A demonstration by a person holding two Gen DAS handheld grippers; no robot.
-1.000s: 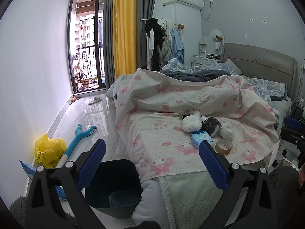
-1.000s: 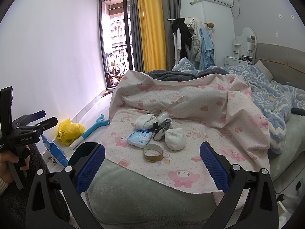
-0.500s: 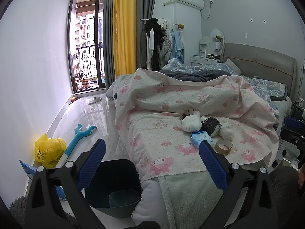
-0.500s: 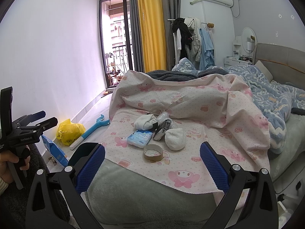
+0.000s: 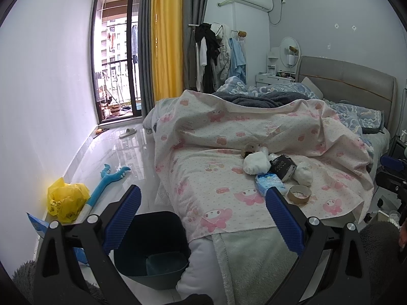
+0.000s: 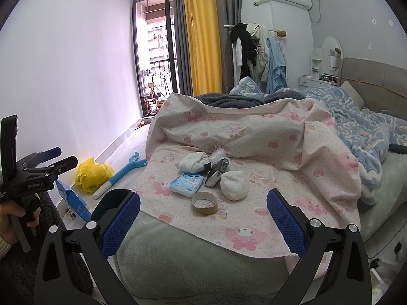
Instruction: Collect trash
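My left gripper (image 5: 202, 216) and right gripper (image 6: 203, 218) both gape wide, empty, with the tape roll (image 6: 204, 202) mid-frame on the bed (image 6: 193, 261).

Pink cartoon-print sheet (image 6: 254, 137), yellow curtain (image 6: 201, 33)

Bed (image 6: 178, 261): pink-print sheet (image 6: 279, 152) carrying cardboard tape roll (image 6: 204, 202), blue tissue pack (image 6: 187, 183), two white wads (image 6: 234, 185), black wrapper (image 6: 216, 172). Floor (image 5: 119, 152): dark bin (image 5: 152, 244), yellow bag (image 5: 66, 198), blue toy (image 5: 108, 181), slipper (image 5: 128, 132).
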